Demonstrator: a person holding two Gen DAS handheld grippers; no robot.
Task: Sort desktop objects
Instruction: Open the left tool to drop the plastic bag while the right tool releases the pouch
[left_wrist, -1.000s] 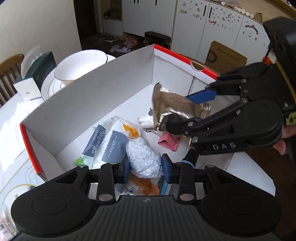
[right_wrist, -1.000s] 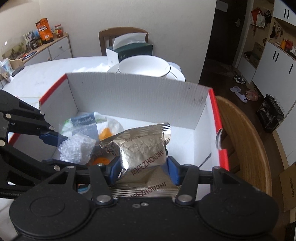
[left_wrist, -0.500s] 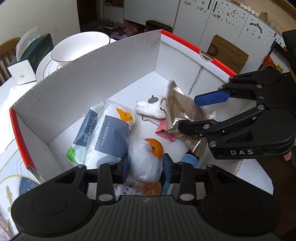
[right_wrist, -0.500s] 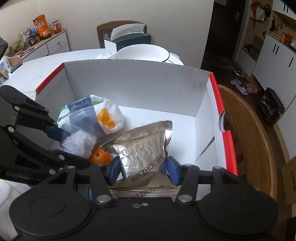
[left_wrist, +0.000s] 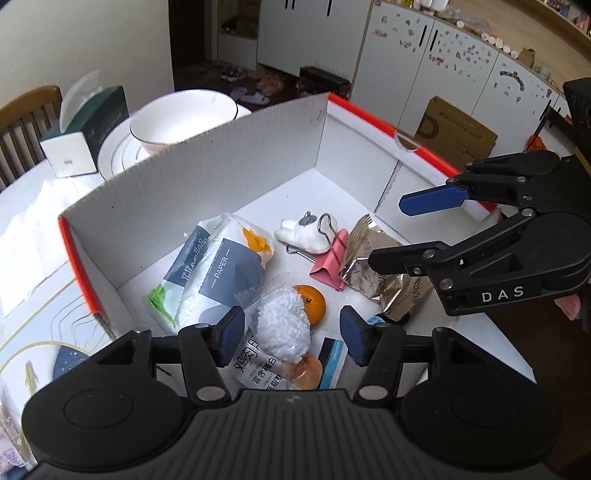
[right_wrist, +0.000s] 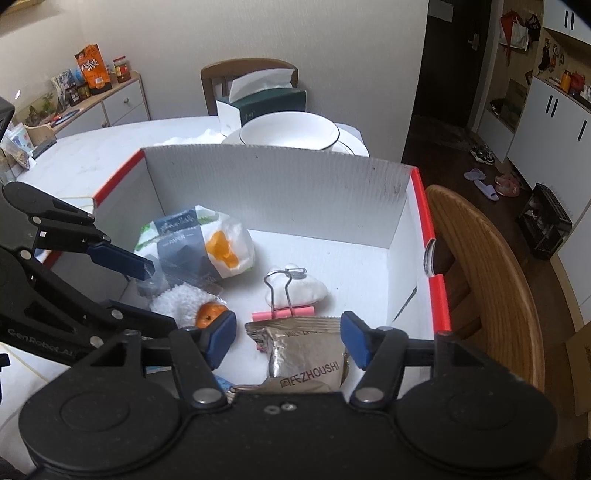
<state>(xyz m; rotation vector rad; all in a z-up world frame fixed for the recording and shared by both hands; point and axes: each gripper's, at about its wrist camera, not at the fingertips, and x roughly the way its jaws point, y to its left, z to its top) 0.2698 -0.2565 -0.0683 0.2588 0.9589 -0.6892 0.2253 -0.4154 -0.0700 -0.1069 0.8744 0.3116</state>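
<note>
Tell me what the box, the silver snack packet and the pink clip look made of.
Box: corrugated cardboard, matte white; fluted ribbing shows on its wall. Silver snack packet: probably metallised plastic film, shiny and creased. Pink clip: painted metal body, it seems, with bare wire handles.

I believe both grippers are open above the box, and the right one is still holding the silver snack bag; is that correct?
Not quite: the right gripper holds nothing. The right wrist view shows its fingers spread apart, with the silver snack bag lying loose on the floor of the box between them. The rest stands: the left gripper is open too.
</note>
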